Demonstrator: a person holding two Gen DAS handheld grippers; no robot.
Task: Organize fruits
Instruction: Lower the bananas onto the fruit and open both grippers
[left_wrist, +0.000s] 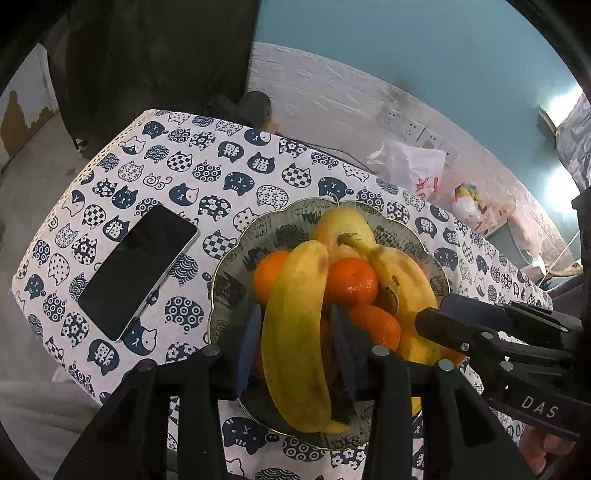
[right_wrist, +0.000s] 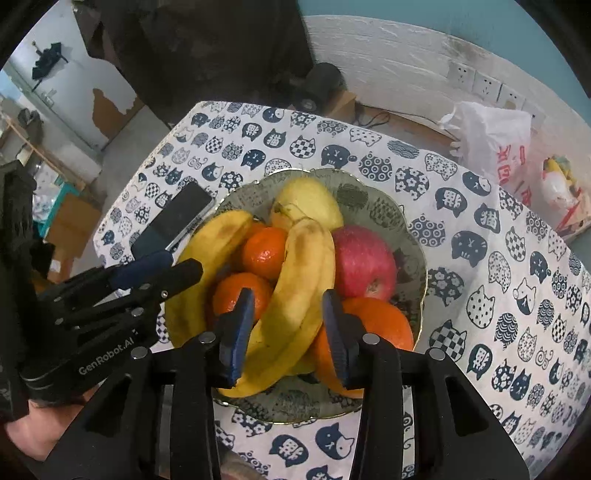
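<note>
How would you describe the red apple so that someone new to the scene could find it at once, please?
Start at the table covered by the cat-print tablecloth and find the patterned bowl piled with fruit. The red apple sits on the bowl's right side in the right wrist view, beside a banana and behind an orange. It is the only red fruit; everything else there is yellow or orange.

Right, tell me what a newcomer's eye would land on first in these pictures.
First the patterned bowl in the middle of the table, heaped with bananas, mandarins, a red apple and a yellow pear. Each gripper straddles one banana: the left gripper the nearer-left one, the right gripper the middle one. Next, the cat-print tablecloth, with a dark phone lying left of the bowl.
</note>
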